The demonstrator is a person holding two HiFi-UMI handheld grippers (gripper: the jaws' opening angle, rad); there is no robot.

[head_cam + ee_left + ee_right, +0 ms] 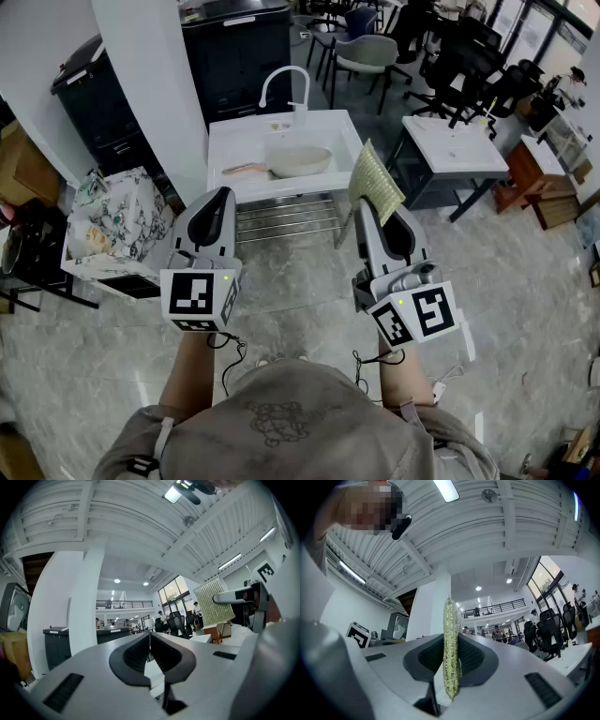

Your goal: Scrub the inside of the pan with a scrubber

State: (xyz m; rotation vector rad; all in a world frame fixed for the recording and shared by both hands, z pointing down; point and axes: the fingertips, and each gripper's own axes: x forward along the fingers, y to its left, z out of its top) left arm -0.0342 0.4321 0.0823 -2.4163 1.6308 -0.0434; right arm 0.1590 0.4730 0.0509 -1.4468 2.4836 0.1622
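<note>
A pale pan [298, 160] with a wooden handle lies in the white sink unit [225, 150] ahead of me. My right gripper [368, 202] is shut on a flat yellow-green scrubber [375, 183], which stands upright above its jaws. In the right gripper view the scrubber [450, 648] shows edge-on, pinched between the black pads. My left gripper [219, 200] is shut with nothing in it; its pads [136, 656] meet. The scrubber [214, 602] also shows at the right of the left gripper view. Both grippers are raised, well short of the sink.
A white tap [286, 86] stands behind the sink, with a wire shelf [286, 217] under it. A dark cabinet [234, 47] is behind. A cluttered cart [108, 230] sits at left, a second white table [455, 145] and office chairs [469, 66] at right. Marble floor lies between.
</note>
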